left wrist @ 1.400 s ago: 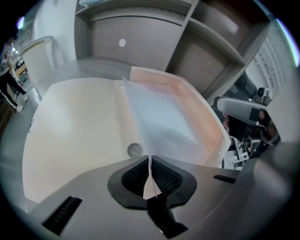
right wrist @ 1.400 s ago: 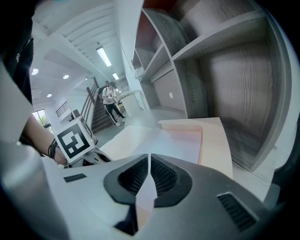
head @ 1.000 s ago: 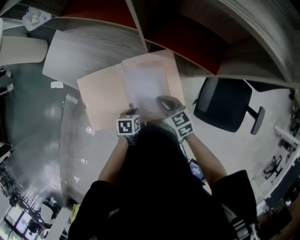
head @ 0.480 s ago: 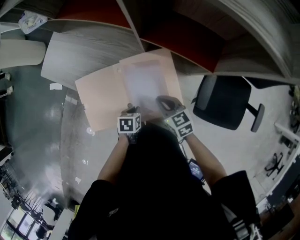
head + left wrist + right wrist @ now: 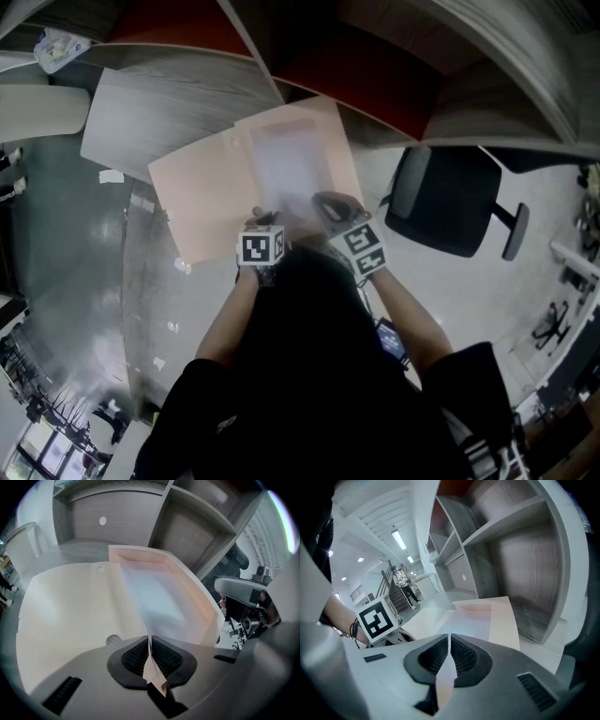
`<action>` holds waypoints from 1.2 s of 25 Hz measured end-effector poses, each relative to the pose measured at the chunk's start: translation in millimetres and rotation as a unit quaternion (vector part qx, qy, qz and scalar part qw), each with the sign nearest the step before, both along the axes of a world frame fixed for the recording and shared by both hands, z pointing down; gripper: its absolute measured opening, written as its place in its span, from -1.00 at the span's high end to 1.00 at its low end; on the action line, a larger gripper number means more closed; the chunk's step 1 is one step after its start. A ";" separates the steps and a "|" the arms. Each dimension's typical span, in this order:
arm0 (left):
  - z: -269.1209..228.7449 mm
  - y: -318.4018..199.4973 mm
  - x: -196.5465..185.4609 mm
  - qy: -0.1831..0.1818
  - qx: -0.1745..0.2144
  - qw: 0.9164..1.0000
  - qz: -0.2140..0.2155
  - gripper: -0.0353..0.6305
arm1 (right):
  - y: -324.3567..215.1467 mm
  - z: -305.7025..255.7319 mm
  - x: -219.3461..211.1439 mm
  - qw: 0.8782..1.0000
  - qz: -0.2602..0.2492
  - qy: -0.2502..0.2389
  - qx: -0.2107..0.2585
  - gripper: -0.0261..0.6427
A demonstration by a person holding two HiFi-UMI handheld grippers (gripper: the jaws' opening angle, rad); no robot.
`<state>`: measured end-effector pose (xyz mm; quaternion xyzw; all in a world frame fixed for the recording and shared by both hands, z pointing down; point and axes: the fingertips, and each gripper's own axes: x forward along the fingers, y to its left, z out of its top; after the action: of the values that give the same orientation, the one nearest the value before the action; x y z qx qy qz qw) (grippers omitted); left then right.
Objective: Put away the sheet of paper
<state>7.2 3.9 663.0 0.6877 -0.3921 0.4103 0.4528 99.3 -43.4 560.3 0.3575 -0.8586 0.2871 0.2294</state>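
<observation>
Although the sheet of paper [image 5: 287, 171] already lies over the deeper, rimmed half of the open pink folder [image 5: 201, 204], neither tool has let go of it. The left gripper [image 5: 262, 217] has its jaws clenched on the sheet's near edge, and in the left gripper view a folded corner of paper stands pinched between the ribbed pads. The right gripper [image 5: 327, 204] is likewise closed on the same near edge, just beside the left one, with a strip of paper running up between its pads in the right gripper view. From both grips the sheet stretches forward and down into the tray-like half, its far end resting near the back rim. The folder's flat cover [image 5: 65, 606] is spread open to the left on the grey desk [image 5: 141, 117], in front of a shelf unit [image 5: 520, 559]. An office chair [image 5: 448, 208] stands well apart at the right. By this reading the task is past its midpoint: the sheet has been brought to its container and aligned with it. What probably remains is to lower the near edge, free both grips, and, if required, fold the cover over the tray.
</observation>
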 end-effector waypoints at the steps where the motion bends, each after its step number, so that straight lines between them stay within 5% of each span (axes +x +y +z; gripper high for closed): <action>1: -0.2 -0.4 0.7 0.000 0.000 1.000 0.000 0.71 | 0.1 -0.1 0.5 1.000 0.001 0.000 0.000 0.83; 30: -10.6 1.3 -10.4 0.013 -0.003 0.997 -0.070 0.67 | 0.5 0.5 -21.6 0.998 -0.054 -0.012 -0.001 0.83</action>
<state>-3.2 5.2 652.4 0.6628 -0.4322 0.3693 0.4874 77.7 -43.0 560.8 0.3065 -0.8794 0.2790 0.2343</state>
